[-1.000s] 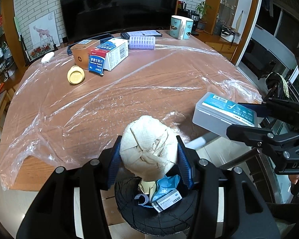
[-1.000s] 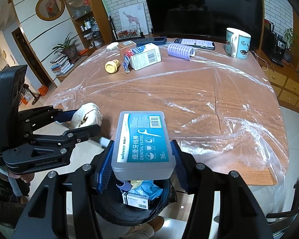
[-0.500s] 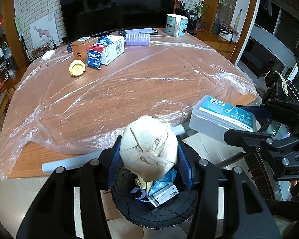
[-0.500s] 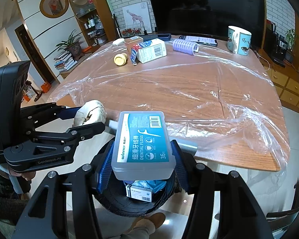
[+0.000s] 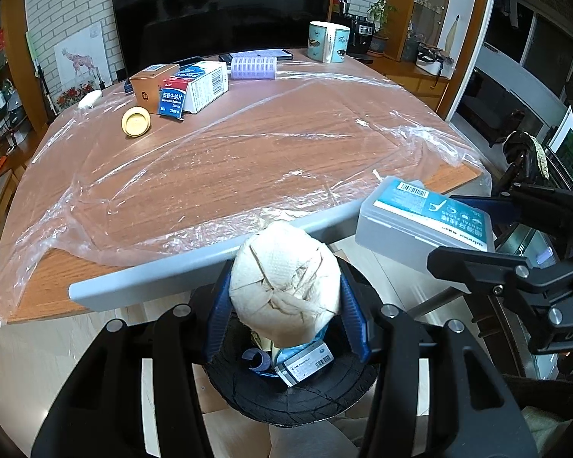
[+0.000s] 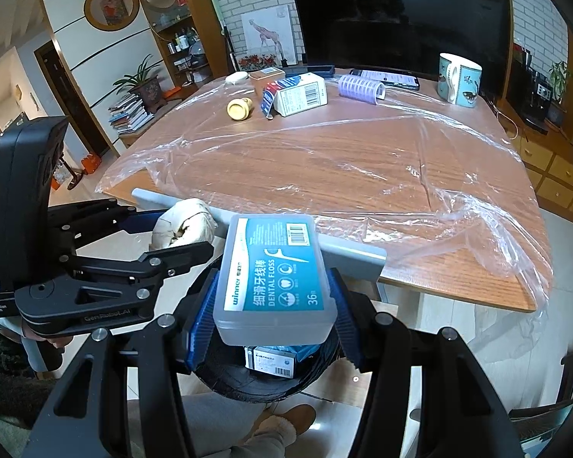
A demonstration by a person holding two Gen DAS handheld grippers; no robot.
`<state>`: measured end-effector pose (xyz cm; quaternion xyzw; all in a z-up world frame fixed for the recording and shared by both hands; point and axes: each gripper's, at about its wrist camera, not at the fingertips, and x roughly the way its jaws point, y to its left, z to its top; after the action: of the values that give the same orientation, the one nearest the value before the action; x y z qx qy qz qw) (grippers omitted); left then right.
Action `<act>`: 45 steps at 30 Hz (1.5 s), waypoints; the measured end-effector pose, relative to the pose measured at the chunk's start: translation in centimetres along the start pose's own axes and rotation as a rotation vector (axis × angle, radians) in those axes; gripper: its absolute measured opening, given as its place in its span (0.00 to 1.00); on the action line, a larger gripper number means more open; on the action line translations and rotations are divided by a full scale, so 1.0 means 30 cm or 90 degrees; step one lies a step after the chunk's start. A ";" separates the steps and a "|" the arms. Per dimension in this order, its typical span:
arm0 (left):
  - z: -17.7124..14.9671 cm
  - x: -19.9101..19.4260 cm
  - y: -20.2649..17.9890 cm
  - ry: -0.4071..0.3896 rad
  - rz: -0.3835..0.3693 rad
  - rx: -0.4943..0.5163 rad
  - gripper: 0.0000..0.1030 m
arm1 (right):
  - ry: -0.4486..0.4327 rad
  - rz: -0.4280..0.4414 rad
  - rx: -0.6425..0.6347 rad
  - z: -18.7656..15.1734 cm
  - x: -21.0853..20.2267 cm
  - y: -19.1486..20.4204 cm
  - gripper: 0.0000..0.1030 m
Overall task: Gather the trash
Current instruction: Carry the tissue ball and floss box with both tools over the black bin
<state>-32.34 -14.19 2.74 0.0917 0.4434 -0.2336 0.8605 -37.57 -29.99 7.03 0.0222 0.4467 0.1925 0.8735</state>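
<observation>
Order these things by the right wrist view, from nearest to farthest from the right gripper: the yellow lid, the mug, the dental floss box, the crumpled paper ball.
1. Dental floss box: held in the right gripper.
2. Crumpled paper ball: just left, in the left gripper.
3. Yellow lid: far on the table, left side.
4. Mug: far right corner.

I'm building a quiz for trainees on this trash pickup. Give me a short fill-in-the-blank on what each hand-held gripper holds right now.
The left hand-held gripper is shut on a crumpled ____ wad.
The right hand-held gripper is shut on a box of dental ____.
Both items hang over a black ____ below the table's edge.
Far across the table stands a ____ with a handle.

Missing words: paper; floss; bin; mug
</observation>
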 end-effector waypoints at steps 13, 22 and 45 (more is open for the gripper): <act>-0.057 0.002 -0.023 0.016 -0.001 0.005 0.50 | 0.017 0.001 0.004 -0.060 -0.002 0.011 0.53; -0.089 0.024 -0.032 0.034 0.003 0.008 0.50 | 0.040 -0.001 0.007 -0.093 0.029 0.007 0.53; -0.127 0.101 -0.053 0.075 0.017 0.021 0.50 | 0.085 0.004 0.003 -0.124 0.091 -0.003 0.53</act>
<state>-34.34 -15.15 -1.86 0.1253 0.4880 -0.2236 0.8344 -39.04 -29.61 2.68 0.0133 0.5042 0.1953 0.8411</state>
